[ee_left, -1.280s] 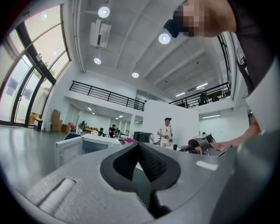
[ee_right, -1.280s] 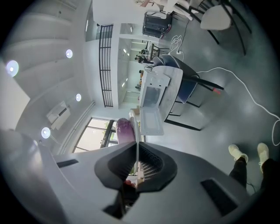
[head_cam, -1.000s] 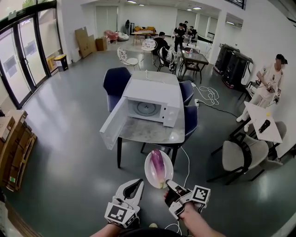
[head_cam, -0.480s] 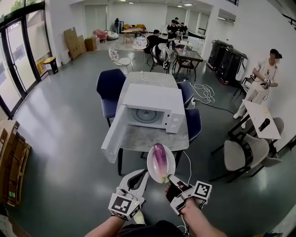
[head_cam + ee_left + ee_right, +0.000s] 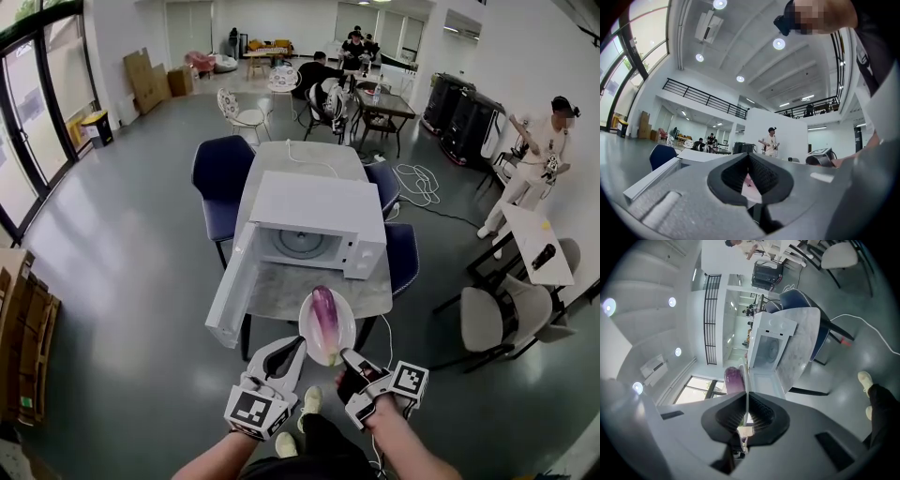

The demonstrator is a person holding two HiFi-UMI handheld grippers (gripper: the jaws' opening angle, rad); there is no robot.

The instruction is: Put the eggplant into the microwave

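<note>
A purple eggplant (image 5: 324, 317) lies on a white plate (image 5: 348, 328) held over the table's near edge. My right gripper (image 5: 345, 362) is shut on the plate's near rim. In the right gripper view the plate (image 5: 746, 380) shows edge-on between the pads, with the eggplant (image 5: 732, 378) beside it. My left gripper (image 5: 293, 346) hangs just left of the plate, its tips together and nothing held; in its own view the jaws (image 5: 747, 157) meet at the tip. The white microwave (image 5: 319, 212) stands on the marble table (image 5: 281, 286) with its door (image 5: 231, 289) swung open to the left, and its cavity (image 5: 768, 348) faces me.
Dark blue chairs (image 5: 218, 173) stand at the table's left and right (image 5: 403, 253). A cable (image 5: 386, 333) trails down to the floor on the right. A grey chair (image 5: 502, 319) and a small white table (image 5: 530, 246) stand at the right, with a person (image 5: 539, 155) beyond. Cardboard (image 5: 23, 323) is stacked at the left.
Both grippers, and the plate with the eggplant, have come closer to the table and the open microwave. The right grip on the plate is unchanged.
</note>
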